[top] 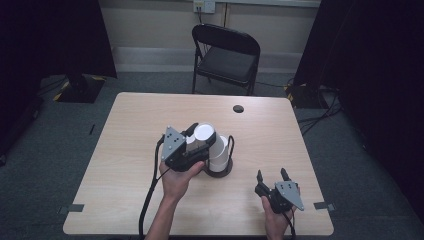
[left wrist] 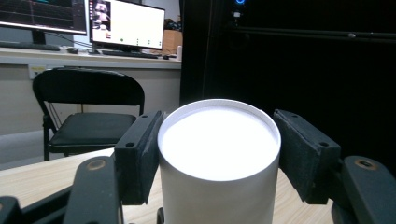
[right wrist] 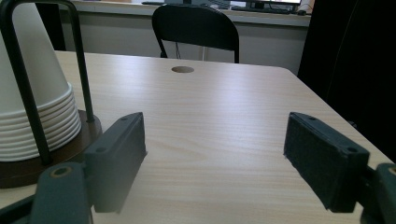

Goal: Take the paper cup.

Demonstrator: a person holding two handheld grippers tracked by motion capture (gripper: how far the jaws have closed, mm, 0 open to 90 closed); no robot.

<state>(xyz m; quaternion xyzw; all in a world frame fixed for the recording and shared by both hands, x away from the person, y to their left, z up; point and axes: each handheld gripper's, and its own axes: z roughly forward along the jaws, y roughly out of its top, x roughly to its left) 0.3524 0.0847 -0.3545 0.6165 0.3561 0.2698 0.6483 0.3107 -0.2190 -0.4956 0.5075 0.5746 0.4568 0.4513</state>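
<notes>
The white paper cup [top: 204, 134], bottom up at the center of the high view, sits clamped in the left gripper [top: 196, 136] just above the stack of cups [top: 219, 155] in its wire-framed holder [top: 220, 172]. Best to lift it straight, squeezing lightly so the wall doesn't crumple. The right gripper [top: 272, 176], lower right, rests with jaws spread, holding nothing, well apart on the table [top: 135, 130].

A: High view dim; dark at nine and three o'clock; table [top: 130, 150] evenly lit.
B: Cup [left wrist: 219, 140] blown out white; monitors [left wrist: 126, 23] glare at eleven; near jaws soft.
</notes>
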